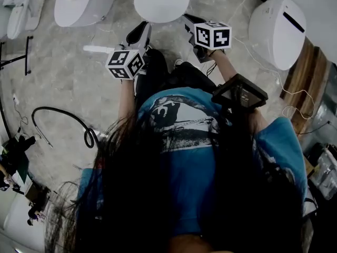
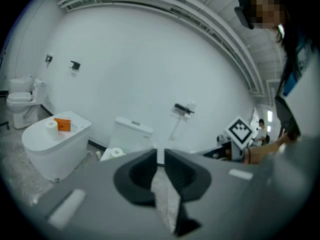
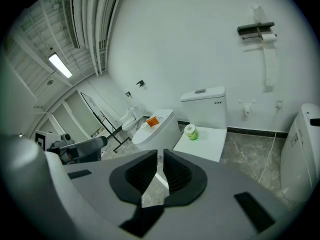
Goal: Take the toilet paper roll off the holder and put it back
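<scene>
**Grippers**
- Left gripper (image 2: 160,156): jaws clenched tip to tip, nothing between them
- Right gripper (image 3: 161,159): jaws clenched, nothing between them
- The person (image 1: 195,162) holds both up in front, side by side and apart. Each marker cube (image 1: 125,63) faces the head camera. Both grippers point toward the far wall (image 3: 200,44).

**Task item**
- The roll (image 3: 269,36) sits on the holder (image 3: 255,29), high on the far wall.
- A strip (image 3: 270,66) of paper hangs straight down from the roll.
- Neither gripper touches the roll or the holder; both are well apart from them.

**Surroundings**
- The middle toilet stands below the holder and slightly to its left. Its tank (image 3: 204,106) is against the wall and its closed lid (image 3: 202,144) lies on the near side.
- A green roll (image 3: 190,132) stands on that lid, at the far left corner near the tank.
- The left toilet (image 3: 160,131) carries an orange box (image 3: 152,120) on its lid. The left gripper view shows a small white roll (image 2: 50,124) just beside the box.
- A third toilet (image 3: 300,149) stands at the right edge.
- The floor (image 3: 250,159) is grey marbled tile.
- A black hose (image 1: 58,115) lies curved on the floor to the person's near left
</scene>
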Tool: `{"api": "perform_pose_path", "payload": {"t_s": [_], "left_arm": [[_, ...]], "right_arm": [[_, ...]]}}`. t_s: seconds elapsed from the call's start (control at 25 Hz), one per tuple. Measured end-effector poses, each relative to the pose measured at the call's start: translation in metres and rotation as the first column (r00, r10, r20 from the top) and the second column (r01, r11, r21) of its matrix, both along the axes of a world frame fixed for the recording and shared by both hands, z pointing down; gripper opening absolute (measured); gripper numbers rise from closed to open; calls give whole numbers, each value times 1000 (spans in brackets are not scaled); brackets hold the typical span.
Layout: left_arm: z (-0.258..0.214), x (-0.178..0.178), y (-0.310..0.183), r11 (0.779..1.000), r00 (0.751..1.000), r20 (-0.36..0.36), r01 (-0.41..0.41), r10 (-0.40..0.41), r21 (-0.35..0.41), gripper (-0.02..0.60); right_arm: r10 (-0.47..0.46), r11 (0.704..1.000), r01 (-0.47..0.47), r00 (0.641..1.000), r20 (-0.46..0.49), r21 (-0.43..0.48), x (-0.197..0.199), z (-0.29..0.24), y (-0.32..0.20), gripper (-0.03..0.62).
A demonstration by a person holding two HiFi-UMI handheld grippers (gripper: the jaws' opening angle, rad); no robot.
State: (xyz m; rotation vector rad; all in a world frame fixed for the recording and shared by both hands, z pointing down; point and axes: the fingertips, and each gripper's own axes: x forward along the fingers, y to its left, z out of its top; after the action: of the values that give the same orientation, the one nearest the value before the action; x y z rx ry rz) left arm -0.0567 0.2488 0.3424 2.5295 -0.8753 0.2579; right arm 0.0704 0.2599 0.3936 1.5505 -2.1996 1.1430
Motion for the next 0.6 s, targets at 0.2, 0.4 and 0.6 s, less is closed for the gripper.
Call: {"api": "perform_pose_path", "payload": {"t_s": [0.2,0.4,0.6], "left_arm": [[1,0,39,999,999,13,44,-44,0,31],[1,-1,68,998,997,39,70,-70,7,31],[-3,-14,90,995,994,45,95,-96,19,31]], "right_arm": [[-51,999,50,998,29,17,0,0,37,48],[-101,995,100,993,57,19,-8,5,65,48],[-156,987,154,987,31,45,-26,0,81,48]]}}
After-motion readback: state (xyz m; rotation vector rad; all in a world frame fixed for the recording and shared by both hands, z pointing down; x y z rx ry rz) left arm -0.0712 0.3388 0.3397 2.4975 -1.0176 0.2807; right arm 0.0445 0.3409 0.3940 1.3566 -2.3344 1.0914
